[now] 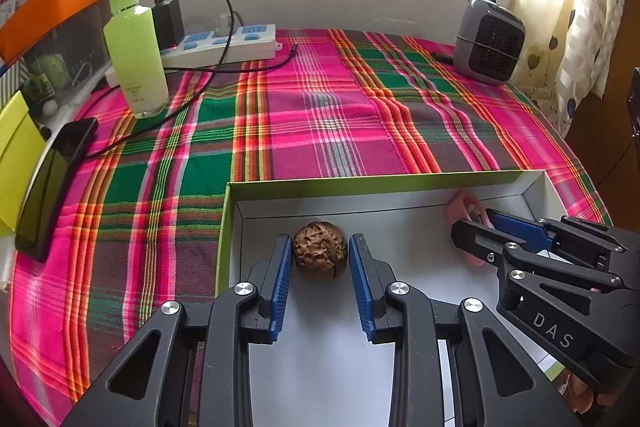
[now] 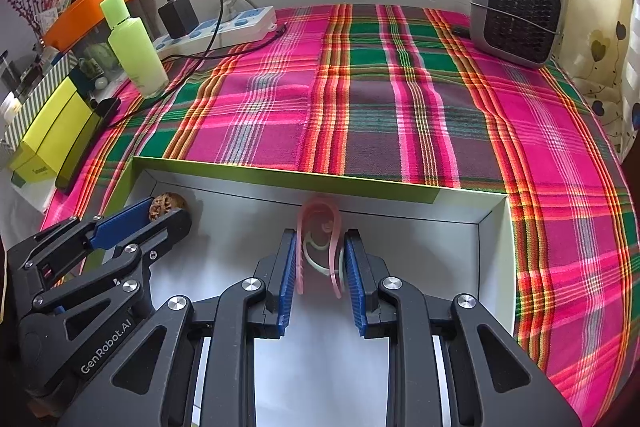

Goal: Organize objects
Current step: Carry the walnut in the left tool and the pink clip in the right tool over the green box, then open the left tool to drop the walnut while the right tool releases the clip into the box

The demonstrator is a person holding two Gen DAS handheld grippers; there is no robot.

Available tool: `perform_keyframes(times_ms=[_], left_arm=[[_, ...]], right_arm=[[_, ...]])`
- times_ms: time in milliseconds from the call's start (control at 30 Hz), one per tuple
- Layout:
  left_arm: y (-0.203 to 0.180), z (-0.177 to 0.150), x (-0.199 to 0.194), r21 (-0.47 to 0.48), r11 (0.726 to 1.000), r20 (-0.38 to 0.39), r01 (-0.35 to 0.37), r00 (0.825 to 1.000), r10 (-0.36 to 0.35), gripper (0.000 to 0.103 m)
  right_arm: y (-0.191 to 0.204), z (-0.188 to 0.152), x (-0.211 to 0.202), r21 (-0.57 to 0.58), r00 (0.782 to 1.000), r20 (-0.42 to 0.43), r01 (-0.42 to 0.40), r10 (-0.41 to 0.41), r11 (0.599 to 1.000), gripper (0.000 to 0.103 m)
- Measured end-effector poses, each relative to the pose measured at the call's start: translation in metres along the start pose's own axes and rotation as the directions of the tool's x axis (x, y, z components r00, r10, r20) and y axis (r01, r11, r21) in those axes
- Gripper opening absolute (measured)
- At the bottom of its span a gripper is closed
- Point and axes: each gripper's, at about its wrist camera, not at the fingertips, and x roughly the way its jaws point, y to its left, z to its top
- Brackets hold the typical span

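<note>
1. Left gripper: jaws narrowly parted, blue pads closed against both sides of the walnut, grasping it at lower centre of the left wrist view.
2. Right gripper: jaws nearly closed, pads clamping the pink clip at lower centre of the right wrist view.
3. Both items sit inside the white-lined box, walnut at its left, clip near the far wall.
4. The box rests on the plaid cloth.
</note>
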Motion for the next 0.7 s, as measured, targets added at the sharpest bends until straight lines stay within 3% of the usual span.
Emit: perform_keyframes(times_ms=[100, 300, 700], left_arm=[[0.001, 0.0, -0.001, -0.003, 1.0, 0.001, 0.003, 1.0, -0.003, 0.028], [0.002, 0.0, -0.004, -0.009, 1.0, 0.003, 0.016, 1.0, -0.016, 0.035], [0.001, -0.006, -0.02, -0.005, 1.0, 0.026, 0.006, 1.0, -0.006, 0.044]], right_arm=[[0.0, -0.001, 0.0, -0.002, 1.0, 0.001, 0.006, -0.006, 1.0, 0.026], [-0.001, -0.002, -0.001, 0.006, 1.0, 0.008, 0.0, 0.0, 1.0, 0.046], [-0.001, -0.01, -0.015, 0.002, 0.999, 0.036, 0.02, -0.02, 1.0, 0.047]])
